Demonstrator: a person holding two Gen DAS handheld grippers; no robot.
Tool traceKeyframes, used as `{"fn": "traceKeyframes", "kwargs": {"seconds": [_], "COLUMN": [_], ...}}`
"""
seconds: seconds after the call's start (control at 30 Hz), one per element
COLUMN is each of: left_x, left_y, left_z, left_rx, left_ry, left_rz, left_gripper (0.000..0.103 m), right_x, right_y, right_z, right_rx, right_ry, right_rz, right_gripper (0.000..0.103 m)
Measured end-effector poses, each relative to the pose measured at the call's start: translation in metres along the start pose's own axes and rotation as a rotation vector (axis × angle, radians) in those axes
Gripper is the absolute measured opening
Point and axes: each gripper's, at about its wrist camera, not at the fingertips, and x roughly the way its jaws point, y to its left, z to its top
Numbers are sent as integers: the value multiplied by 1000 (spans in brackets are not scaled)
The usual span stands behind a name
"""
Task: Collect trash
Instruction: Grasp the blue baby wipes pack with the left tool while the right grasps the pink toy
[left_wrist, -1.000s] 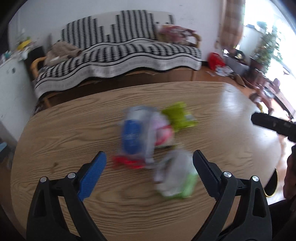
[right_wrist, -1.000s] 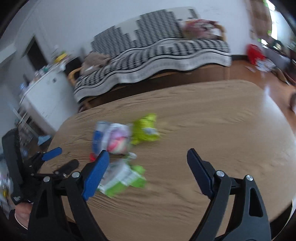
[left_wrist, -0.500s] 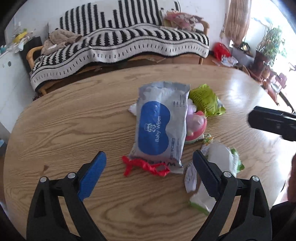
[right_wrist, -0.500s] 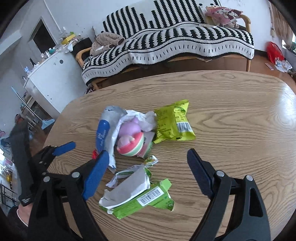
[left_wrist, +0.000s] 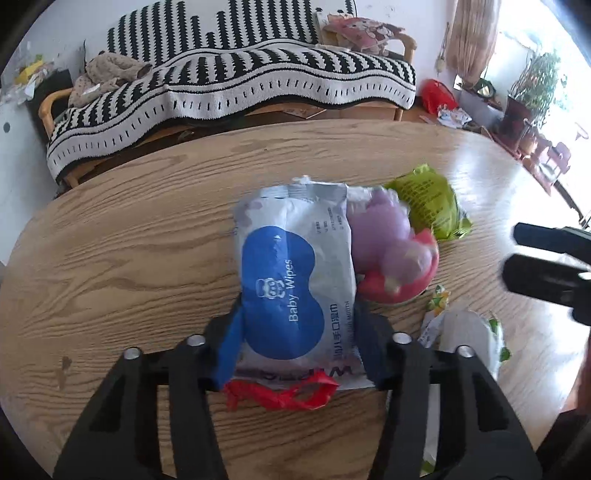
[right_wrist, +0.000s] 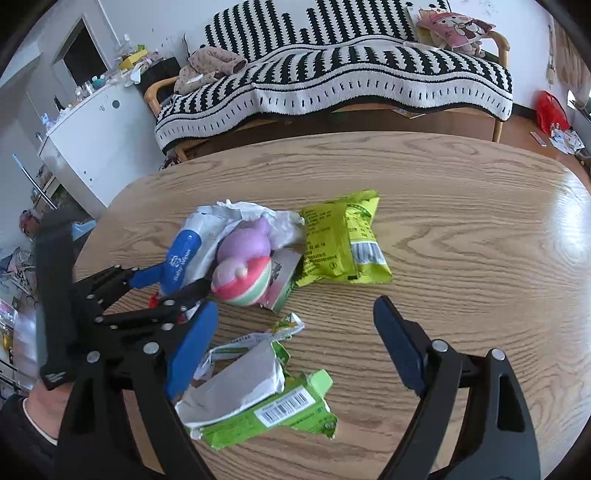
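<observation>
A grey and blue baby wipes pack (left_wrist: 295, 273) lies on the wooden table (left_wrist: 122, 266). My left gripper (left_wrist: 297, 332) is shut on its near end, one finger on each side; it also shows in the right wrist view (right_wrist: 173, 284). A red scrap (left_wrist: 280, 393) lies under the pack's near edge. A pink and purple toy (left_wrist: 395, 254) and a yellow-green snack bag (left_wrist: 428, 203) lie right of the pack. A torn green and white wrapper (right_wrist: 258, 395) lies below my right gripper (right_wrist: 295, 347), which is open and empty.
A striped sofa (left_wrist: 229, 77) stands behind the table. A white cabinet (right_wrist: 88, 136) is at the far left. The table's right half (right_wrist: 461, 240) is bare wood. Clutter and plants (left_wrist: 532, 96) sit on the floor at the right.
My left gripper moved forward and closed on the near end of the baby wipes pack. My right gripper moved closer over the torn green wrapper and stayed open.
</observation>
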Motion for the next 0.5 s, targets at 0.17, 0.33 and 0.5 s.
{"fn": "traceKeyframes", "kwargs": {"seconds": [0.17, 0.33, 0.5], "left_x": [-32, -49, -57], "left_y": [22, 50, 60], "left_z": [4, -4, -9], "left_rx": [-71, -170, -173], "left_ry": [-45, -53, -58], "left_rz": [-10, -25, 8], "left_gripper": [42, 39, 39], "right_x": [17, 42, 64], "right_y": [20, 43, 59], "right_z": [8, 13, 14], "right_rx": [-52, -96, -148], "right_ry": [-7, 20, 43], "right_rz": [-33, -47, -101], "right_gripper": [83, 83, 82]}}
